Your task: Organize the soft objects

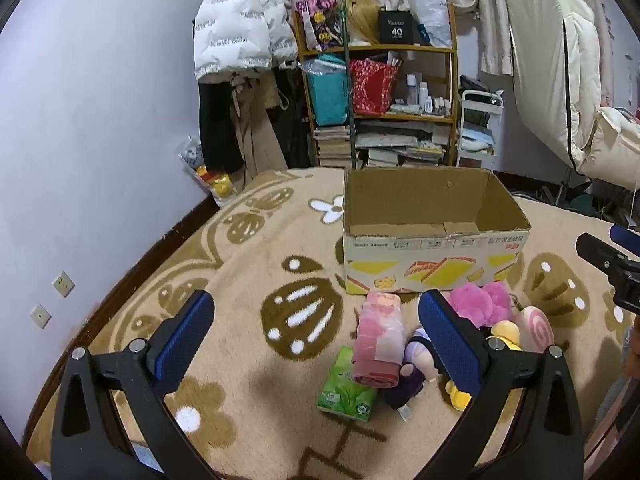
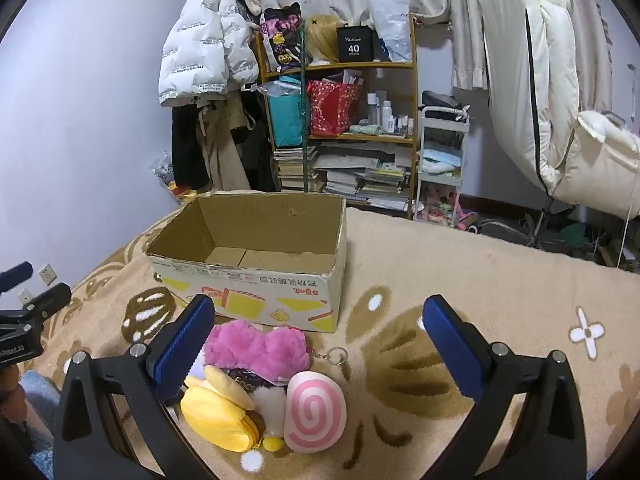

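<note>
An empty open cardboard box [image 1: 436,236] [image 2: 256,264] stands on the patterned blanket. In front of it lies a pile of soft things: a pink rolled towel [image 1: 380,340], a green tissue pack [image 1: 346,388], a purple-haired doll [image 1: 416,364], a pink fluffy plush [image 1: 480,302] [image 2: 258,346], a yellow plush [image 2: 218,412] and a pink swirl cushion [image 1: 536,330] [image 2: 314,410]. My left gripper [image 1: 316,334] is open and empty above the blanket, left of the pile. My right gripper [image 2: 318,340] is open and empty, over the pile's right side.
A wooden shelf [image 1: 380,92] [image 2: 340,120] with bags, bottles and books stands behind the bed. Coats [image 1: 240,32] hang on the left wall. A white trolley [image 2: 440,160] stands right of the shelf. White bedding [image 2: 560,100] hangs at right. A keyring [image 2: 338,358] lies by the plush.
</note>
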Tool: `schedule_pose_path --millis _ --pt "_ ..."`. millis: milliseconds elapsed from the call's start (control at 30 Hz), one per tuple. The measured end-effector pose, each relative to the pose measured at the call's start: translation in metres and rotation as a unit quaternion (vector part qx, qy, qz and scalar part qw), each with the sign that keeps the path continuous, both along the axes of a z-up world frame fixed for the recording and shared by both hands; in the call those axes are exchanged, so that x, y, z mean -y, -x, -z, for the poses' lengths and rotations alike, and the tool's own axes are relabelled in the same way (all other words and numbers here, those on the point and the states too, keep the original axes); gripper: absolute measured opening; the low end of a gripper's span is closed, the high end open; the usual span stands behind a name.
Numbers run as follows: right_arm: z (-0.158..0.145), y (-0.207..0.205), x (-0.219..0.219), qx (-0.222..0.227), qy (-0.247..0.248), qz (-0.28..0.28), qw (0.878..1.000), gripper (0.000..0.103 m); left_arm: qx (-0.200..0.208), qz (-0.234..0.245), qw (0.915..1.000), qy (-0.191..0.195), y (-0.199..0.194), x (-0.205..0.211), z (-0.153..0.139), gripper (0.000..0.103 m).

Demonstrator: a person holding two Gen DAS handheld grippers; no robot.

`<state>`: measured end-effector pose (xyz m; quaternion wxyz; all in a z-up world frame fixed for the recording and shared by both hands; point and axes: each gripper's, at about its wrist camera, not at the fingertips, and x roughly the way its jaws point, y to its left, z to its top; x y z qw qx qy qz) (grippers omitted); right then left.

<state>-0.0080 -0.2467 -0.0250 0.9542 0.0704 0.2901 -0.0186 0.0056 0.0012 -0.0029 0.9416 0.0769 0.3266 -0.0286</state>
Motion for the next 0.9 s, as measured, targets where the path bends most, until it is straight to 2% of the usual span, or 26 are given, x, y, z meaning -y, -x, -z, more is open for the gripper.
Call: schedule_pose_path --millis 400,600,900 --pt "0.015 -0.024 0.018 -0.060 -0.042 0.014 0.997 0.103 -0.046 -0.007 0.9988 -0.015 -0.037 0.015 0.018 0.101" --pt "0.038 -0.038 0.024 -0.120 -0.068 0.019 0.990 0.103 -0.090 -0.005 0.9959 -0.005 -0.060 0.021 0.042 0.101" --pt "0.068 -0.057 0.021 -0.182 -0.085 0.004 0.980 0.102 -0.156 -0.008 0.9875 -0.024 -0.086 0.030 0.075 0.101"
